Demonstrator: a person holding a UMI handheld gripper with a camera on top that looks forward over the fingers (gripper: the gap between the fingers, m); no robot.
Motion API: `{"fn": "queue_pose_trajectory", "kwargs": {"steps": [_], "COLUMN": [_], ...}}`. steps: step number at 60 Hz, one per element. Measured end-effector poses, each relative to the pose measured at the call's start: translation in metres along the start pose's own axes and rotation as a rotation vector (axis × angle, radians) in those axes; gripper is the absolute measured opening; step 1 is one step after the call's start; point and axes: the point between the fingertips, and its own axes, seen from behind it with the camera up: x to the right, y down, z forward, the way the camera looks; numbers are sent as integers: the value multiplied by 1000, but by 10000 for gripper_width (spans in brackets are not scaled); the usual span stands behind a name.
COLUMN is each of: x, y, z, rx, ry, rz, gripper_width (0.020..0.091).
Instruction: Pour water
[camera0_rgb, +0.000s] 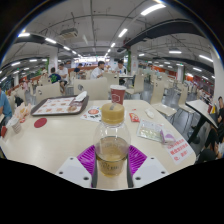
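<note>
The bottle (111, 140), clear plastic with amber liquid and a yellowish cap, stands upright at the counter's (60, 135) near edge. It looks part full, moderately heavy, smooth and squeezable, best held at mid-body. The hand-held gripper (111, 160) appears clenched on the bottle, both purple pads (88, 157) against its sides. A red cup (118, 95) stands beyond, a tray (57, 106) towards the far-left edge.

Tool (111, 163) clamped on bottle (111, 143), red cup (118, 95) beyond, tray (58, 106) on table (60, 135)
</note>
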Motion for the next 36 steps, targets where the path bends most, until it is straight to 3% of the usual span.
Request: {"fn": "queue_pose_trajectory", "kwargs": {"steps": [13,22,36], "x": [-11,-43,-174], "y": [-32,-100,-207], "z": [-6,-14,-35], "rx": [32,99,207], "ry": [82,185,399], "rz": [-92,-268,-767], "gripper_width": [400,398,399]}}
